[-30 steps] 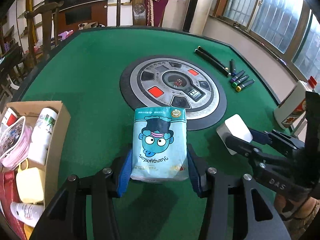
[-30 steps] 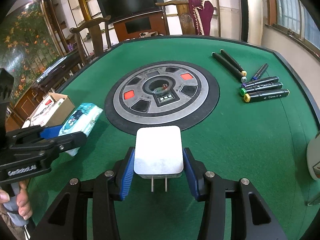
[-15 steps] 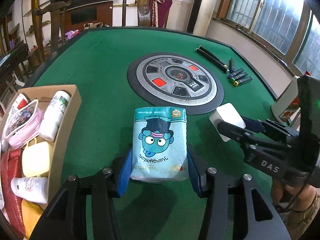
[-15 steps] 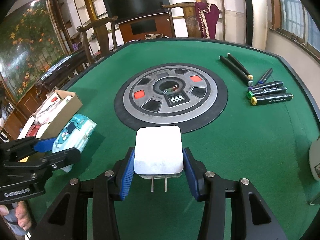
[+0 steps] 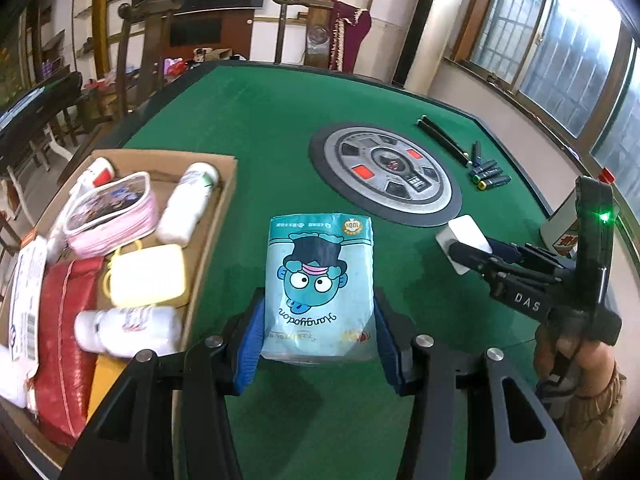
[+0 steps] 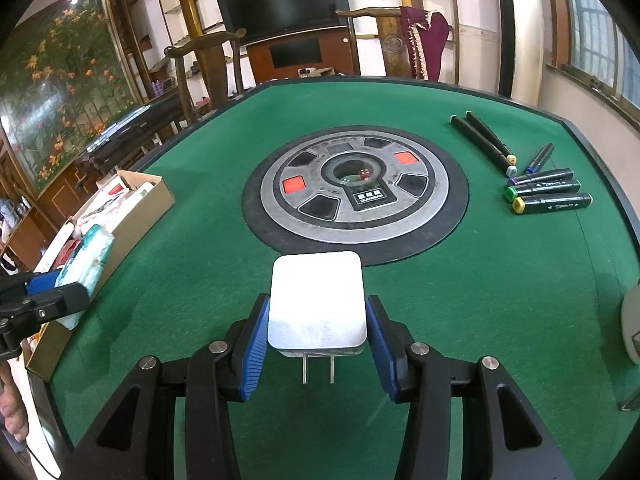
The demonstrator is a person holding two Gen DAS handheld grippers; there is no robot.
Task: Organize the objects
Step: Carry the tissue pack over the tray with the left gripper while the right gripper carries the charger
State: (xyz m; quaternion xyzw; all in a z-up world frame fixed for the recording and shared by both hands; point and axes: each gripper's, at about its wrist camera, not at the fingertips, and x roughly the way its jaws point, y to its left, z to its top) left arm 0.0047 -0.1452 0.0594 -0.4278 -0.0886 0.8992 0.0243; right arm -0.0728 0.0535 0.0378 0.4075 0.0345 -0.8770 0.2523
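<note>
Green felt (image 5: 248,128) lies bare beside box (image 5: 216,216)

A home sitting room or games room: an automatic mahjong counter (image 6: 200,184) with green felt fills the centre, carved wooden armchairs (image 6: 208,64) stand behind it, a flat television (image 6: 280,4) hangs top centre, a floral mural (image 6: 60,80) upper left.

Cardboard box (image 5: 216,208) left of the centre console (image 5: 386,172), markers (image 6: 548,196) right.
</note>
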